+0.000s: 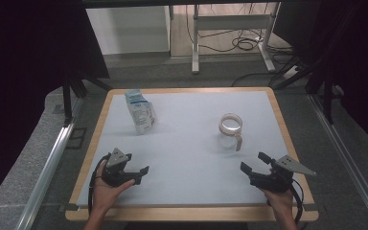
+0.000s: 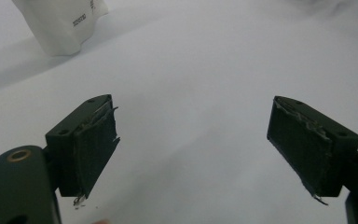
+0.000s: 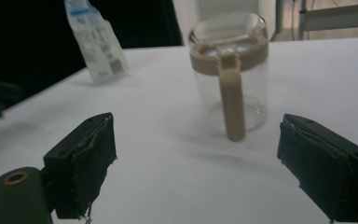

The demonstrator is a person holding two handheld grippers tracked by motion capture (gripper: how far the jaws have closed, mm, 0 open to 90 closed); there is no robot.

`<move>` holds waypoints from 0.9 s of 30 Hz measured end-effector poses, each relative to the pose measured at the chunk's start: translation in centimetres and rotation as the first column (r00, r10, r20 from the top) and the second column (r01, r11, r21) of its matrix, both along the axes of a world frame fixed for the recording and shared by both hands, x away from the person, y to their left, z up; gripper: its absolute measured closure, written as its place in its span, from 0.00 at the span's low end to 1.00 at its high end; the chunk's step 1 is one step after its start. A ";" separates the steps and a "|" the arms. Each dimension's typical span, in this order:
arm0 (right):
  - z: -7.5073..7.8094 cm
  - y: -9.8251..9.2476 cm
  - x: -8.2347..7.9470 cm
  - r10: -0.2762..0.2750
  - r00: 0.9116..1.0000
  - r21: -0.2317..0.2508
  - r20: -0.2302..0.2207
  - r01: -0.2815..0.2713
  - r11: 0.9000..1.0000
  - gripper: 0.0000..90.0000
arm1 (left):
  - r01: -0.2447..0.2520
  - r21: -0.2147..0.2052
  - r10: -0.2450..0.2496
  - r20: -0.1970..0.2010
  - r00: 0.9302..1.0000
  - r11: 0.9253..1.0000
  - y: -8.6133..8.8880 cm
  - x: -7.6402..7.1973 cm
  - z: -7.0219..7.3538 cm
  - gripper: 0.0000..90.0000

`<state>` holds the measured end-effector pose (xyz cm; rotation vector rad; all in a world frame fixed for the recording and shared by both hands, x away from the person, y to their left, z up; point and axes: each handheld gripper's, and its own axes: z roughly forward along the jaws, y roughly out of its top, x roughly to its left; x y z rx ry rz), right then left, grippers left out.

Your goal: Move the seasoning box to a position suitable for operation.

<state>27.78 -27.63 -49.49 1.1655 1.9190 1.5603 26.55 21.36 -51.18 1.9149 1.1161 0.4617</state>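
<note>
A white carton with blue print [image 1: 140,112] stands upright at the back left of the white table [image 1: 187,158]; its lower part [image 2: 60,21] appears at the top left of the left gripper view. A clear glass jug with a tan rim and handle [image 1: 231,130] stands right of centre, its handle turned toward the person; in the right gripper view the jug [image 3: 229,70] stands straight ahead. My left gripper [image 1: 141,175] rests open near the front left, nothing between its jaws [image 2: 193,144]. My right gripper [image 1: 252,162] is open at the front right, empty [image 3: 196,163], well short of the jug.
The table has a wooden rim [image 1: 191,214]. Metal rails [image 1: 48,167] run along both sides. Black curtains hang left and right. A metal frame and cables [image 1: 242,43] lie on the floor beyond the far edge.
</note>
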 end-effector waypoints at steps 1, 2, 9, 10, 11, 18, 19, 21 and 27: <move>-0.1 -0.4 0.1 -0.021 1.000 -0.021 -0.002 0.021 1.000 0.14 | -0.015 -0.014 0.015 0.001 1.000 1.000 0.2 -0.2 0.1 0.18; -0.1 -0.5 0.1 -0.029 1.000 -0.023 -0.006 0.029 0.999 0.14 | -0.021 -0.018 0.021 0.001 1.000 1.000 0.3 -0.3 0.0 0.18; 0.2 0.4 1.1 -0.038 0.999 -0.085 -0.026 0.036 0.996 0.14 | 0.002 0.001 -0.002 -0.013 1.000 1.000 0.5 0.8 -0.3 0.13; 0.5 0.7 1.2 -0.043 0.999 -0.092 -0.017 0.041 0.995 0.14 | 0.008 0.000 -0.008 -0.019 1.000 1.000 0.6 1.2 -0.3 0.13; 0.7 1.0 1.5 -0.044 0.999 -0.095 -0.015 0.042 0.995 0.14 | 0.006 -0.007 -0.006 -0.021 1.000 1.000 0.7 1.3 -0.4 0.13; 3.0 2.8 3.3 -0.075 0.997 -0.141 0.023 0.078 0.987 0.12 | 0.005 -0.001 -0.005 -0.078 0.997 1.000 0.6 2.0 -1.4 0.11; 3.3 3.0 3.7 -0.076 0.997 -0.148 0.022 0.078 0.986 0.12 | 0.012 0.005 -0.012 -0.083 0.996 1.000 0.5 2.0 -1.4 0.11; 4.2 4.2 5.5 -0.068 0.998 -0.167 0.016 0.070 0.983 0.10 | 0.026 0.019 -0.024 -0.074 0.997 0.999 0.3 1.9 -1.3 0.11; 4.2 6.1 9.2 -0.093 0.996 -0.230 -0.018 0.086 0.969 0.06 | 0.027 0.013 -0.026 -0.070 0.997 1.000 0.7 1.2 -0.8 0.08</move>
